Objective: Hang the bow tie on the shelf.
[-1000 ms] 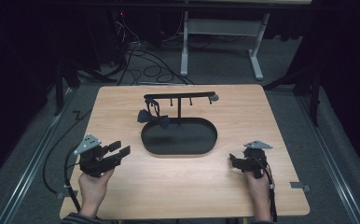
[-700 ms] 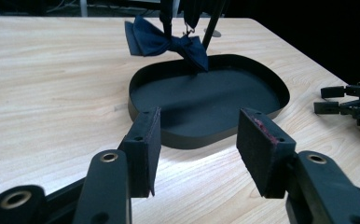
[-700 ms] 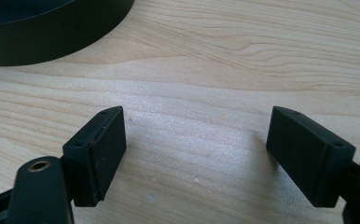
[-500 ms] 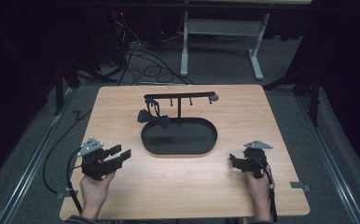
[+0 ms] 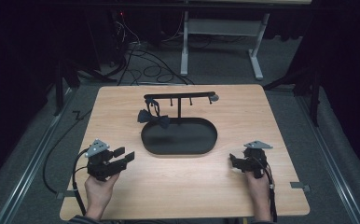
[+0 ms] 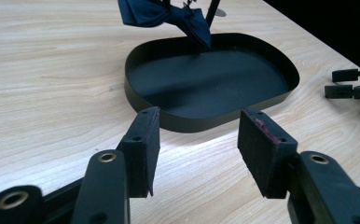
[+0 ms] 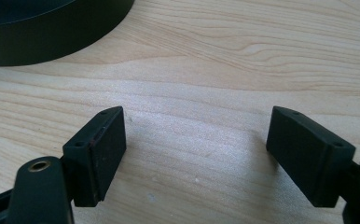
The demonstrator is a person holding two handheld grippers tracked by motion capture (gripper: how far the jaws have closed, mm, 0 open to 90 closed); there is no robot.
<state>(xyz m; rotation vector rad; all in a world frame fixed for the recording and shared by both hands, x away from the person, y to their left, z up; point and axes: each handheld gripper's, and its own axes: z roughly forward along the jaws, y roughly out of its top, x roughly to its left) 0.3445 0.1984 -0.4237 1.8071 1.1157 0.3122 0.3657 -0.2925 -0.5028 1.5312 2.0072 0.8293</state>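
Bow tie [image 5: 154, 119] hanging from the stand [image 5: 178, 97], at the far left edge of the black tray [image 5: 206, 148].

It looks to me soft, light and floppy, so I would pinch it at the middle knot, not at a loose wing. My left fingers [image 6: 141, 150] are on the near left side of the tray, my right fingers [image 7: 99, 147] on its near right side over the bench [image 5: 262, 107]; both pairs stand wide open and hold nothing.
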